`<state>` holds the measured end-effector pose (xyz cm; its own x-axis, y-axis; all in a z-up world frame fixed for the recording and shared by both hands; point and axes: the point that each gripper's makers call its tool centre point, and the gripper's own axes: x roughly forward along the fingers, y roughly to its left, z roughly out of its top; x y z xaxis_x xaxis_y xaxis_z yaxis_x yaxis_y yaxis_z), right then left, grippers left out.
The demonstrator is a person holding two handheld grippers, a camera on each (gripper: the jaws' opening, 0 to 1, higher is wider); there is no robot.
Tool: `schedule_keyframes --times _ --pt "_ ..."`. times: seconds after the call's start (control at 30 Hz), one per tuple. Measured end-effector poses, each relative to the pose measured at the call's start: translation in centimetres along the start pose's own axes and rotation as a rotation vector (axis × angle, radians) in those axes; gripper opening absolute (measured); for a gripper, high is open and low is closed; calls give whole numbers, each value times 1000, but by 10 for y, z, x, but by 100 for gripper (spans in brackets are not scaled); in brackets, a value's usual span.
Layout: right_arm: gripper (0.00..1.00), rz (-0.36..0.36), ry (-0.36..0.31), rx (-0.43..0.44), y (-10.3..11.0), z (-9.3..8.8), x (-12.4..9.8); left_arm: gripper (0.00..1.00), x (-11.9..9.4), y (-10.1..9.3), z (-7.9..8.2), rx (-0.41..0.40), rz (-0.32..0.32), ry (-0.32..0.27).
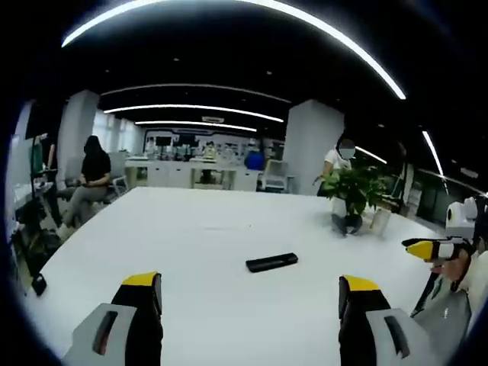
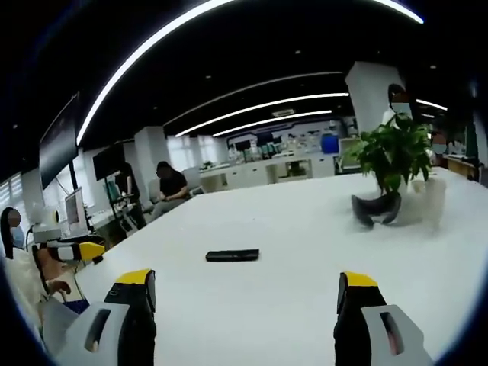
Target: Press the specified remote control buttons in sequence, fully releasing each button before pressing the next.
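No legible markings on black remote (image 1: 271,262), seemingly

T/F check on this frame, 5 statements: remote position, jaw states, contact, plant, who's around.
1. The remote control lies flat on the white table. True.
2. The left gripper is shut on the remote. False: its jaws stand wide apart, short of the remote, nothing between them.
3. The right gripper is open and apart from the remote. True: the remote lies ahead of its jaws, untouched.
4. The potted plant stands on the floor. False: it stands on the table, further back than the remote.
5. A seated person is beyond the table's far side. True.
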<state>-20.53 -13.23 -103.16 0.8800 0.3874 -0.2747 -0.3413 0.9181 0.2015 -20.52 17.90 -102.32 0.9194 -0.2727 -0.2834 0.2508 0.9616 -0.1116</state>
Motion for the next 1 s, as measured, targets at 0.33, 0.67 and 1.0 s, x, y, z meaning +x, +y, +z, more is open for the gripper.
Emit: schedule_keyframes --times 0.33,0.67,1.0 --pt "99 -24 -2 -21 -1 0 -2 99 -11 7 -10 -61 42 -36" --pt "99 -30 11 -52 -1 0 -3 99 -13 2 -20 -52 41 -20" --pt "99 -29 7 -55 -5 7 -3 99 -16 -3 -16 -54 46 -40"
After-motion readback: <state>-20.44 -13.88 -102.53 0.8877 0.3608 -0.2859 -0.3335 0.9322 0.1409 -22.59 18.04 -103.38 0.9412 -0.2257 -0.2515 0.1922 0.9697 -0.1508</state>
